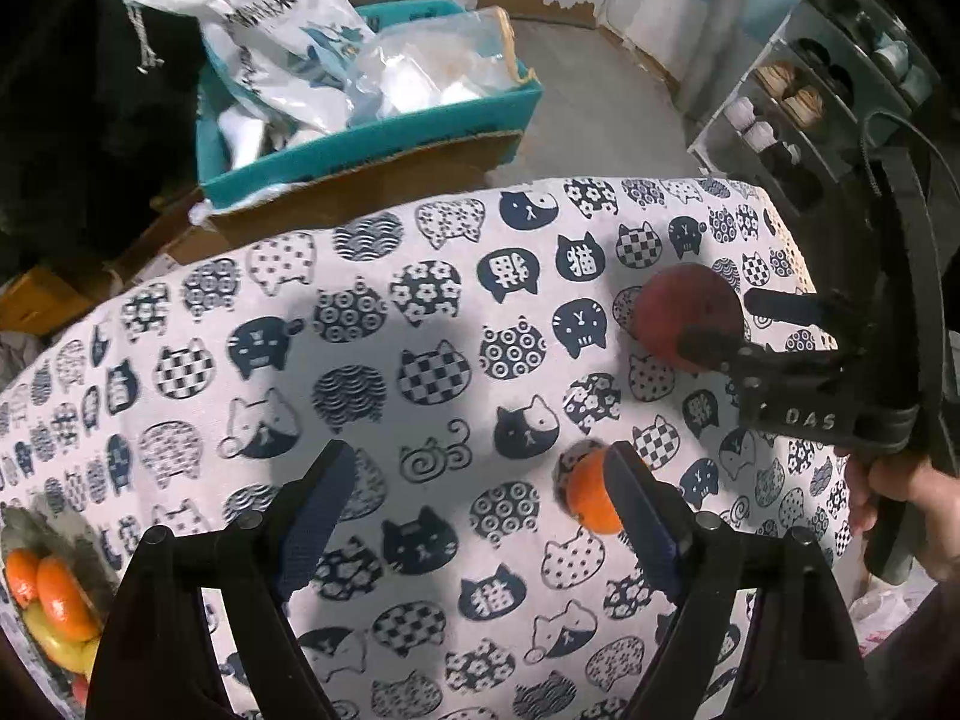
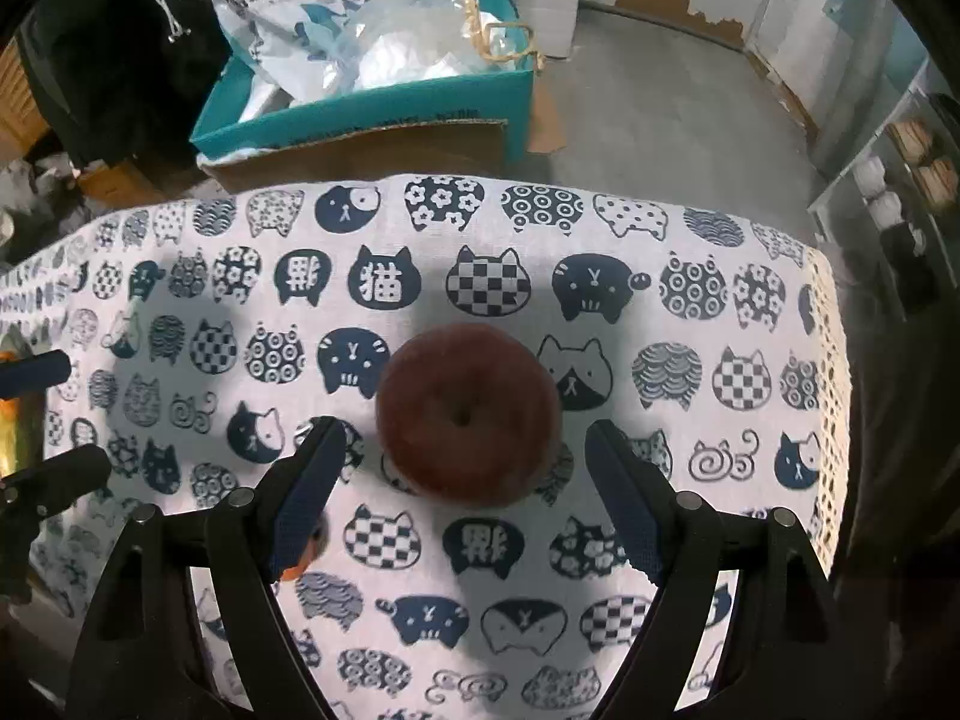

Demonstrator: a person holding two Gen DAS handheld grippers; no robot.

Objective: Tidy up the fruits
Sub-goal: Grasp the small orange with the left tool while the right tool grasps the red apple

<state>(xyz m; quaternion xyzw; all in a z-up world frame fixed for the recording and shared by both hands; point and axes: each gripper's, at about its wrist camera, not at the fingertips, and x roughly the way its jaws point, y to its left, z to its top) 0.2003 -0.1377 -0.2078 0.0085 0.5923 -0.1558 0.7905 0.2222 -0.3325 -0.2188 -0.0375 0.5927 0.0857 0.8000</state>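
A red apple (image 2: pixel 468 414) lies on the cat-print tablecloth (image 2: pixel 540 540), just ahead of my right gripper (image 2: pixel 462 456), which is open with a finger on each side of it and not touching. The apple also shows in the left wrist view (image 1: pixel 684 312), with the right gripper (image 1: pixel 738 324) around it. My left gripper (image 1: pixel 477 480) is open and empty above the cloth. A small orange (image 1: pixel 588 495) lies on the cloth beside its right finger; it also peeks from behind the right gripper's left finger (image 2: pixel 303 558). A bowl of oranges and other fruit (image 1: pixel 48 600) sits at the left edge.
A teal box (image 1: pixel 372 138) full of plastic bags stands on cardboard cartons beyond the table's far edge. A grey shelf rack (image 1: pixel 804 114) with small items stands at the right. The tablecloth (image 1: pixel 420 360) ends close behind the apple and at the right.
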